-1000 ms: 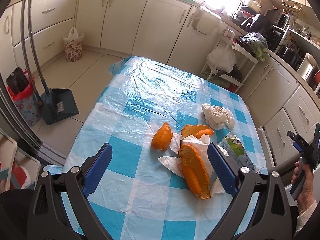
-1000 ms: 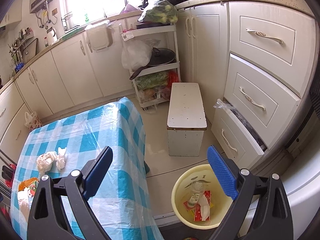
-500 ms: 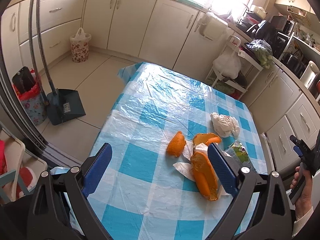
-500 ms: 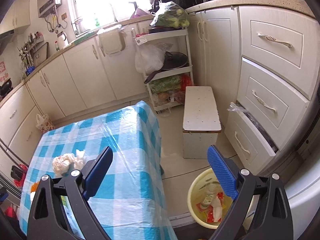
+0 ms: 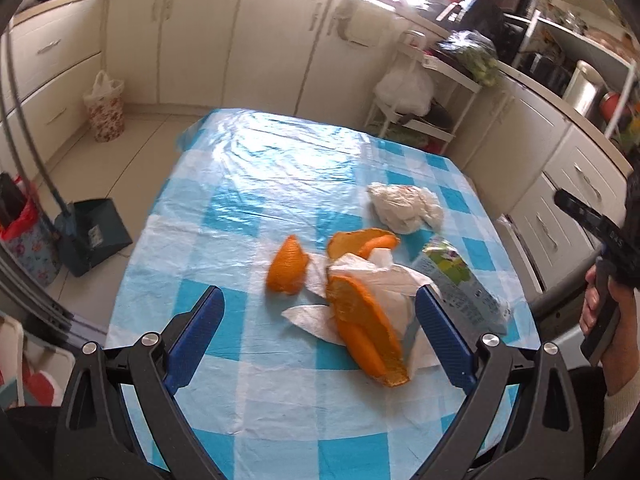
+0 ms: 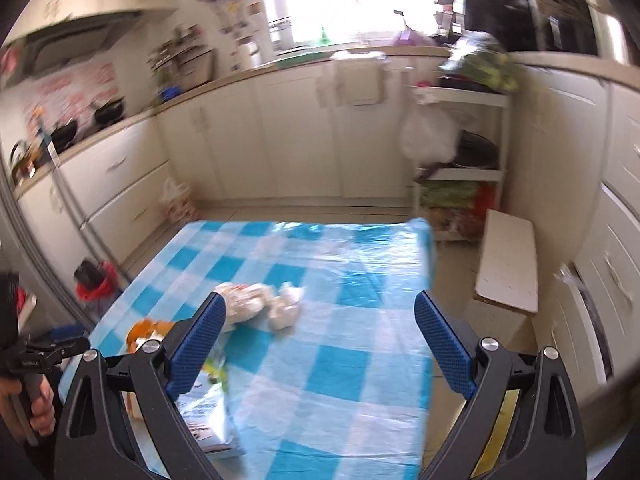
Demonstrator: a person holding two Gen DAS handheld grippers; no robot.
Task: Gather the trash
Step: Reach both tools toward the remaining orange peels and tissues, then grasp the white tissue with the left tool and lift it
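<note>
Your right gripper has swung from the bin back over the table, jaws spread, empty; left gripper likewise spread short of the orange peel. Next pick pending.

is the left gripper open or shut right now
Open. The left gripper has its blue fingers spread wide with nothing between them, hovering above the orange peel on the table.

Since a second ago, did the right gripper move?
Yes. The right gripper swung left, away from the yellow bin it pointed over, and now faces the checked table, with the white bench to its right.
</note>
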